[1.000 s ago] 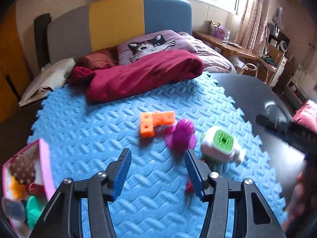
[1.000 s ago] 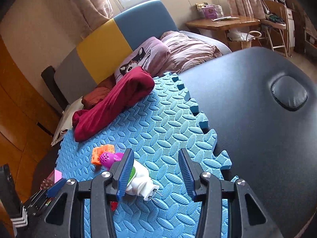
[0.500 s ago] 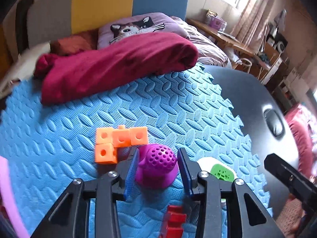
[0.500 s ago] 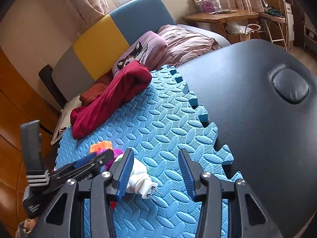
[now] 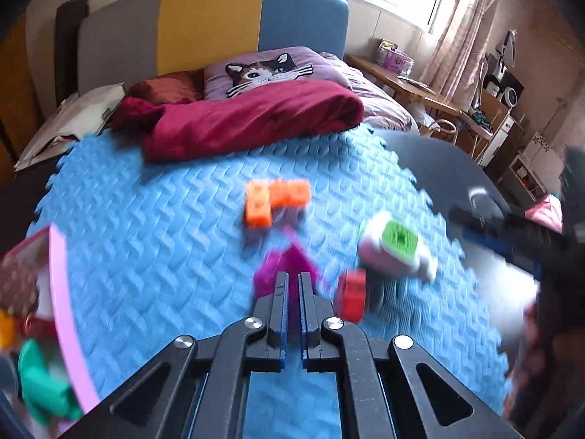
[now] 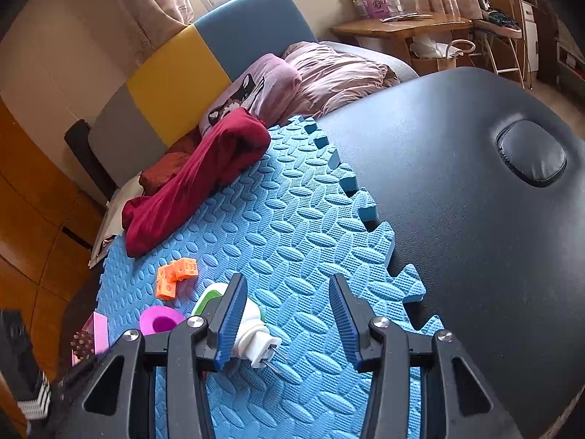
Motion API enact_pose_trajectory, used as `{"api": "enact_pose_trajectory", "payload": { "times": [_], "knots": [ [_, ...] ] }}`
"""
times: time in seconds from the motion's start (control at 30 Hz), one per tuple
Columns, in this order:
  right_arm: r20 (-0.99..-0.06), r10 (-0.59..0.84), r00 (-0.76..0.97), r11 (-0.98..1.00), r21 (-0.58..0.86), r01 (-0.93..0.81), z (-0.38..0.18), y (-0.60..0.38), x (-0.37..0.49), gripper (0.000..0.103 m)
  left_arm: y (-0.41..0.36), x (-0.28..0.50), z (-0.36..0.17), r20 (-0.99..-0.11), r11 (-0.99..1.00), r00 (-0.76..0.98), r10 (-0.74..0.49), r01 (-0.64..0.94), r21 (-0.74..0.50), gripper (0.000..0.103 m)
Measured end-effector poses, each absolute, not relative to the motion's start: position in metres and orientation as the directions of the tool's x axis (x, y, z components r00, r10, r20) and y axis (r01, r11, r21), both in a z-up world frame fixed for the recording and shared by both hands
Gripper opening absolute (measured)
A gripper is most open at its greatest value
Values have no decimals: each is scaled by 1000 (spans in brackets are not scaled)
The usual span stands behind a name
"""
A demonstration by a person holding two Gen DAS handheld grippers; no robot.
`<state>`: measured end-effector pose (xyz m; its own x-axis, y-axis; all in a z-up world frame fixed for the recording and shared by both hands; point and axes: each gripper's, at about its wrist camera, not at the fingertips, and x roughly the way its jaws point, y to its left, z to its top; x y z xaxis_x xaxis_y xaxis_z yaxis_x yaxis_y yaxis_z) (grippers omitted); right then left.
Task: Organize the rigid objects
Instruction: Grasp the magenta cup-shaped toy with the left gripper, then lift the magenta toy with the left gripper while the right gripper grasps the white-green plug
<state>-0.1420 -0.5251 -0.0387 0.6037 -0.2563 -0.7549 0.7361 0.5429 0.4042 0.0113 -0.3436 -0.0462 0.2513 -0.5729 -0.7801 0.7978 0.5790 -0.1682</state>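
My left gripper (image 5: 292, 278) has its jaws closing tight on the rim of a purple perforated cup toy (image 5: 289, 259), which shows between the pads. The picture is blurred by motion. The same purple cup (image 6: 161, 320) appears in the right wrist view with its mouth up. Orange linked cubes (image 5: 274, 201) lie beyond it on the blue foam mat (image 5: 164, 256). A red brick (image 5: 353, 296) and a white plug with a green face (image 5: 395, 248) lie to the right. My right gripper (image 6: 289, 281) stands open over the mat, with the white plug (image 6: 248, 325) just outside its left finger.
A pink box (image 5: 62, 314) holding several toys stands at the mat's left edge. A dark red blanket (image 5: 248, 120) is bunched along the far side. Right of the mat is a dark padded table top (image 6: 457, 201).
The left jaws went from wide apart to shut on the purple cup, after moving in around it. The left wrist view then pulled back. The right gripper stayed put and open.
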Motion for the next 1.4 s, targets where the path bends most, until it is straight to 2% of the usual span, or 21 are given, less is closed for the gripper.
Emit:
{"api": "enact_pose_trajectory", "payload": {
  "times": [0.17, 0.3, 0.33, 0.37, 0.4, 0.43, 0.53, 0.57, 0.63, 0.67, 0.73, 1.0, 1.03, 1.07, 1.4],
  "knots": [
    [-766, -271, 583, 541, 379, 751, -40, -525, -142, 47, -311, -7, -51, -775, 571, 232, -587, 798, -193, 5],
    [-772, -272, 575, 539, 374, 755, -41, -525, -142, 47, -305, -13, -53, -775, 566, 250, -580, 808, -164, 8],
    [-772, -270, 575, 539, 374, 755, -41, -525, -142, 47, -305, -10, -53, -781, 565, 233, -580, 806, -179, 16],
    [-772, -268, 576, 541, 374, 753, -41, -524, -142, 47, -307, -7, -54, -784, 571, 225, -579, 798, -193, 33],
    [-772, -268, 576, 543, 372, 752, -41, -524, -141, 47, -309, -4, -53, -783, 576, 224, -581, 792, -201, 44],
    [-772, -269, 576, 544, 371, 752, -40, -524, -141, 47, -310, 0, -51, -773, 591, 243, -585, 781, -202, 60],
    [-768, -263, 584, 543, 382, 748, -40, -524, -142, 47, -320, 5, -46, -742, 588, 306, -597, 796, -145, 74],
    [-768, -260, 585, 543, 385, 746, -40, -525, -142, 47, -329, 6, -48, -746, 564, 318, -585, 820, -93, 75],
    [-768, -255, 588, 543, 389, 744, -40, -525, -142, 47, -342, 8, -54, -760, 537, 342, -553, 843, -12, 72],
    [-766, -252, 591, 544, 392, 741, -40, -525, -142, 47, -348, 10, -57, -766, 518, 342, -545, 855, 13, 63],
    [-763, -252, 595, 546, 396, 739, -40, -525, -141, 47, -358, 15, -63, -780, 487, 335, -528, 872, 46, 53],
    [-759, -230, 609, 552, 413, 724, -40, -525, -139, 47, -389, 24, -78, -790, 372, 292, -539, 924, 88, 53],
    [-760, -228, 609, 554, 413, 723, -41, -525, -139, 47, -393, 24, -81, -797, 364, 283, -534, 927, 85, 50],
    [-760, -229, 608, 555, 411, 723, -41, -525, -138, 47, -396, 24, -85, -806, 363, 275, -525, 928, 80, 33],
    [-753, -232, 616, 564, 412, 716, -40, -524, -138, 47, -357, 2, -75, -792, 508, 310, -526, 861, 0, 32]
  ]
}}
